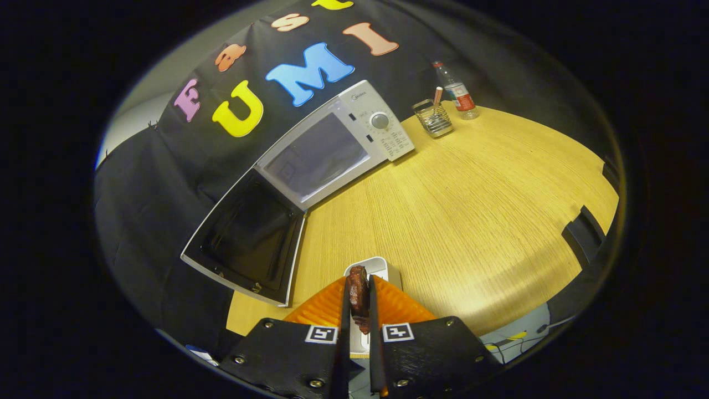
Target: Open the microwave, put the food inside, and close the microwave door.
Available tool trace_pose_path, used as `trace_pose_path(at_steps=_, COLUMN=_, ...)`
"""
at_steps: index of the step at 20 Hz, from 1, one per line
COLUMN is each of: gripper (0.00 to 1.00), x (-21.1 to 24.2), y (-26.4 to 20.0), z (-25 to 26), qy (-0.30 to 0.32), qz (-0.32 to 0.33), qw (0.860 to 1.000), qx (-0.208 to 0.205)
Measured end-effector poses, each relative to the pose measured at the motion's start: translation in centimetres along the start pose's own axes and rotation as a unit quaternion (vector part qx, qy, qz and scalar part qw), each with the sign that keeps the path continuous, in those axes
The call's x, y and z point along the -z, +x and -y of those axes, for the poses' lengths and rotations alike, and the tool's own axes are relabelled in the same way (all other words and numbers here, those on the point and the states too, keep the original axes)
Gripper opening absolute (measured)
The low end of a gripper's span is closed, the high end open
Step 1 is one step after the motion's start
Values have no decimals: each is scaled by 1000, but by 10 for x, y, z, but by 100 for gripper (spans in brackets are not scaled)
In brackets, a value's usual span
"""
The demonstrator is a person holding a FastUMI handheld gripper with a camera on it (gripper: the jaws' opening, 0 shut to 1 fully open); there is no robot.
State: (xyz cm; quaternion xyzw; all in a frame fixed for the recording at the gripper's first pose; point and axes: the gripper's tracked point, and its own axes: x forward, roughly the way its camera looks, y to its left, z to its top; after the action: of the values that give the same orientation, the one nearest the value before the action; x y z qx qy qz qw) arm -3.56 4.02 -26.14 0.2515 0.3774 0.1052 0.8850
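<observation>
My gripper (359, 291) is shut on a dark reddish-brown piece of food (358, 293), pinched upright between both fingers. Right behind and under the food lies a white tray (382, 267) on the wooden table (476, 210). Beyond the fingers and off to their left stands the white microwave (354, 133). Its door (246, 238) hangs swung wide open toward me, dark inner glass facing up. The cavity opening (318, 158) looks pale and hazy. The control panel with a round knob (380, 120) is on the microwave's right side.
A wire holder (433, 118) with a stick in it and a plastic water bottle (457, 91) stand on the table past the microwave's right side. Dark chair backs (581, 233) edge the table to the right of the fingers. Cables lie on the floor below.
</observation>
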Motion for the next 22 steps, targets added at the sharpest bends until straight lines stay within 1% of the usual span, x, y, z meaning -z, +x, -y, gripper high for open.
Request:
trace_pose_path(at_steps=1, gripper=5, x=0, y=4, z=4, qy=-1, qz=-9, qw=1000, qx=5)
trace_pose_path(at_steps=3, gripper=5, x=-2, y=5, z=0, qy=9, qz=-17, qw=1000, qx=2)
trace_pose_path(at_steps=5, gripper=5, x=-15, y=5, z=-2, qy=15, qz=-9, qw=1000, qx=3)
trace_pose_path(at_steps=12, gripper=5, x=-77, y=8, z=-35, qy=28, qz=42, qw=998, qx=-36)
trace_pose_path(at_steps=17, gripper=5, x=-119, y=32, z=-67, qy=14, qz=80, qw=995, qx=-56)
trace_pose_path(at_steps=20, gripper=5, x=-136, y=55, z=-87, qy=13, qz=89, qw=993, qx=-74)
trace_pose_path(at_steps=22, gripper=5, x=-148, y=72, z=-93, qy=9, qz=100, qw=992, qx=-72)
